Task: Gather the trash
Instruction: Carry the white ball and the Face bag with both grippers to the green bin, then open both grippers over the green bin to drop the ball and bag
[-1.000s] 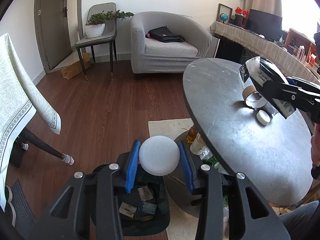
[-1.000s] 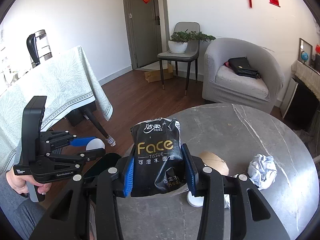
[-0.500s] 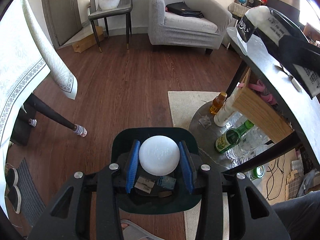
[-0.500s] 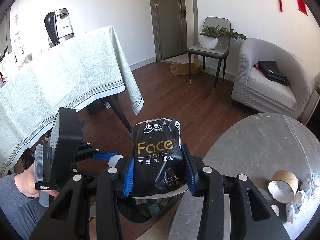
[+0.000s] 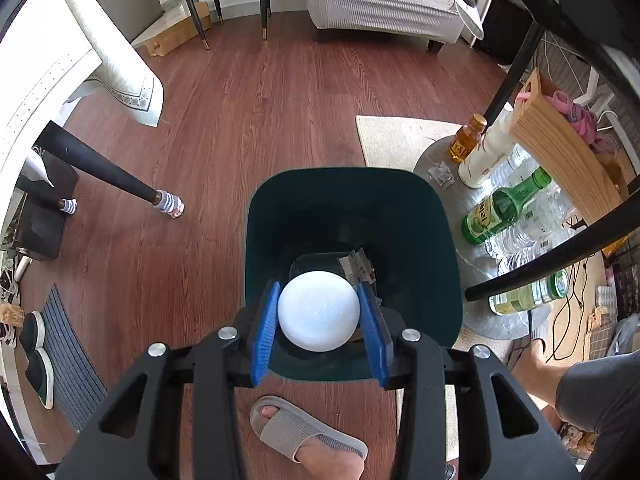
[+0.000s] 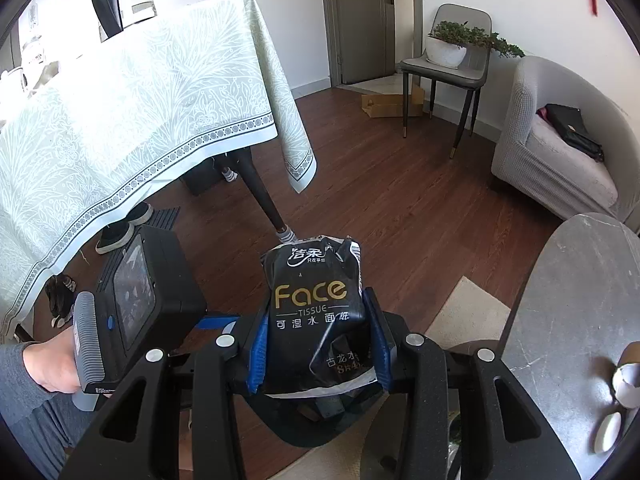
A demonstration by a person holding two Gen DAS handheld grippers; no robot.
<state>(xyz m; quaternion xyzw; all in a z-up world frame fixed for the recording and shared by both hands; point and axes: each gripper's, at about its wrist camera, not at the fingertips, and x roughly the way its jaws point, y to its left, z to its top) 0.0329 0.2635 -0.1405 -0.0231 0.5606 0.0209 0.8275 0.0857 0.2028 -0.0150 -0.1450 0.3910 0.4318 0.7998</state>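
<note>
Over the bin: our left gripper clamps the white disc above the dark green bin.
Release: we part the pads here, well inside the rim.
Right gripper: clamped on the black tissue pack; bin next.
Change: a second ago the bin sat lower, partly hidden.

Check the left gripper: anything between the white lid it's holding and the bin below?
Nothing visible. The left gripper is shut on the white lid, right over the open mouth of the dark green bin. Only earlier trash lies at the bottom, with no cover on the bin.
</note>
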